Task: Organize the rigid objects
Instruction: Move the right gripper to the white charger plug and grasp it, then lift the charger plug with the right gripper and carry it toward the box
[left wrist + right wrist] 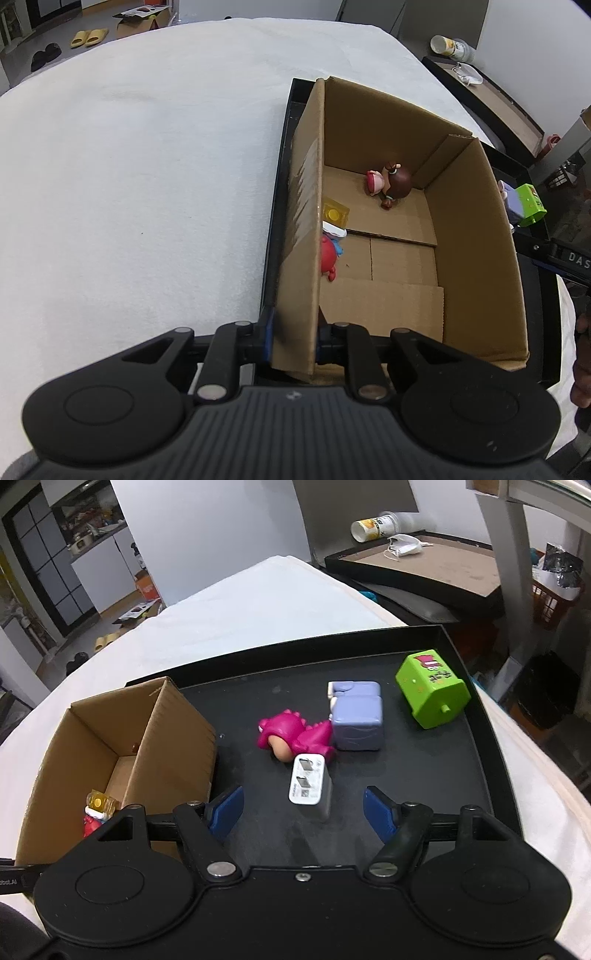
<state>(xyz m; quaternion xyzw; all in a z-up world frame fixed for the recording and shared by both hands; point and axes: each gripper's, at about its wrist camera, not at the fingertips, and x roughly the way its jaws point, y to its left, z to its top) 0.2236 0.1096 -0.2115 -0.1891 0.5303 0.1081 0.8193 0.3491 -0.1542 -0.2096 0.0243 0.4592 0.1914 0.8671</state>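
A white cloth-covered table (129, 166) fills most of the left wrist view, its far edge curving off against a dim room. On it lies a shallow black tray (469, 775), whose near corners are cut off by the gripper bodies in both views.

At the tray's left end stands an open cardboard box (476, 240). The left gripper (294, 341) is clamped on the box's near-left wall, one blue pad on the outside and one inside; the pads are mostly hidden behind the cardboard edge. Inside the box, a brown-haired doll figure (391, 181) lies near the far corner, a clear yellow block (335, 215) sits against the left wall, and just below it a red and white figure (330, 251) is half hidden by that wall, so its shape is hard to read.

On the open tray, right of the box, a green house-shaped toy (432, 688) lies tipped near the far right edge. A lilac cube toy (356, 716) sits left of it, touching a magenta dinosaur figure (295, 734) lying on its side. A white charger plug (308, 784) rests against the dinosaur's near side, prongs up.

The right gripper (303, 810) hovers over the tray with its jaws spread, the charger between the blue pads but touching neither.
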